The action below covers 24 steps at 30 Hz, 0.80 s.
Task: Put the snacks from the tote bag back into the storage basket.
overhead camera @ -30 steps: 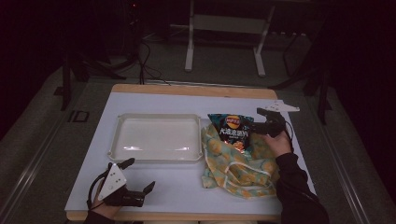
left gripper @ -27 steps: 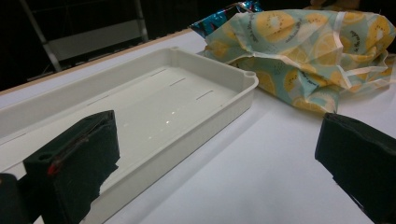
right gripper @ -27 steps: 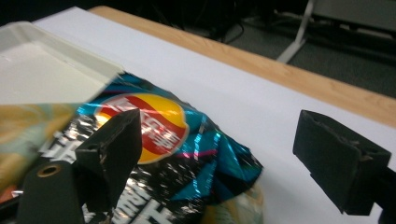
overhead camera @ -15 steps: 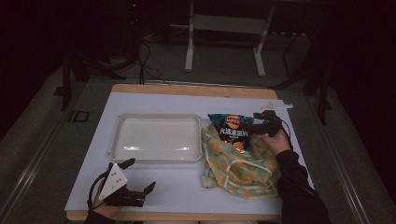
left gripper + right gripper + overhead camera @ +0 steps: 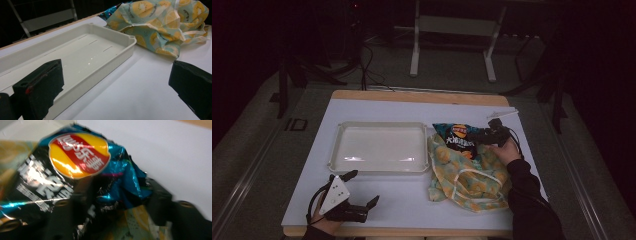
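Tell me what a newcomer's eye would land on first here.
First the shiny chip bag with its red and yellow logo, at the table's right, half out of the fruit-print cloth bag; the right gripper has its jaws at the bag's crumpled edge. Next the empty white tray at the middle, and the left gripper open near the front left corner.

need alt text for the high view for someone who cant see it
A person's right gripper is at a blue and black chip bag poking out of a fruit-print cloth bag on a white table. An empty white tray sits left of them, and the left gripper rests open near the table's front edge.
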Available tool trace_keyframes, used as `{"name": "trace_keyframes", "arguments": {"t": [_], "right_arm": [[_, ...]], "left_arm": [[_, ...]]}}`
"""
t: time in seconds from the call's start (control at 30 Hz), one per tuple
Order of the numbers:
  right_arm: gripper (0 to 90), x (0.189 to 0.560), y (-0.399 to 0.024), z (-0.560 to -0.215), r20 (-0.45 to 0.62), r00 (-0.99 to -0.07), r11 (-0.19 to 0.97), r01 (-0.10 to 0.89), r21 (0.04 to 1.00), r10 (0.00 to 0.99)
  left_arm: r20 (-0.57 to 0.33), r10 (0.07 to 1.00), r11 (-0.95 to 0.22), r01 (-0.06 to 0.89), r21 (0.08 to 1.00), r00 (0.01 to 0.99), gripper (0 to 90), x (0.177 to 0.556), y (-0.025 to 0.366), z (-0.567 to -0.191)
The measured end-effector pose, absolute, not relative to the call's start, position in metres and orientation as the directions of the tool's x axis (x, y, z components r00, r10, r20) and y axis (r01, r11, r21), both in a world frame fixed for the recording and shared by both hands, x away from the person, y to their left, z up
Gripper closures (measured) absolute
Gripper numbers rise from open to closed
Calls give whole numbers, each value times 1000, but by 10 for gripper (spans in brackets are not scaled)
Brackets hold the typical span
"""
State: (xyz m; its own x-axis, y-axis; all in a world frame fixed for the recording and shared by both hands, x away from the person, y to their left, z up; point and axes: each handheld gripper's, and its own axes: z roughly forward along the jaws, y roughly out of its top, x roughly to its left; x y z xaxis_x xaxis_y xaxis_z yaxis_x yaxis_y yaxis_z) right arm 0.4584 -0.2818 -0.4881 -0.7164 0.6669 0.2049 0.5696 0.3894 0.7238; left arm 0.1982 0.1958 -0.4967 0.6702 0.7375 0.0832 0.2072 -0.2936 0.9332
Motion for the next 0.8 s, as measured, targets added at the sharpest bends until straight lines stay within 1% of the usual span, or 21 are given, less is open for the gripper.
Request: {"name": "trace_keyframes", "arguments": {"t": [0.03,0.07,0.13,0.17,0.23,0.3,0.4,0.73,0.8], "right_arm": [[585,458,-282,-488,217,-715,386,577,719,664],[627,458,-281,-489,206,-712,391,576,717,671],[756,457,-280,-488,211,-713,390,578,717,668],[802,457,-279,-488,216,-714,394,582,711,666],[864,455,-275,-487,199,-719,412,577,705,666],[887,453,-270,-483,161,-716,438,571,694,679],[895,450,-266,-478,128,-715,451,559,696,688],[899,438,-265,-459,87,-707,430,518,739,702],[900,435,-266,-454,95,-706,416,514,750,702]], "left_arm": [[84,737,-294,207,933,670,3,198,196,-497],[83,737,-294,207,933,670,3,198,196,-497],[84,737,-294,206,933,671,3,198,196,-497],[82,737,-293,207,933,671,3,198,196,-497],[82,737,-293,208,933,671,3,198,196,-497],[82,736,-293,207,933,672,3,198,196,-497],[85,737,-294,205,934,671,3,198,196,-496],[79,739,-288,208,935,669,3,199,196,-496],[80,741,-287,207,935,667,3,199,196,-496]]}}
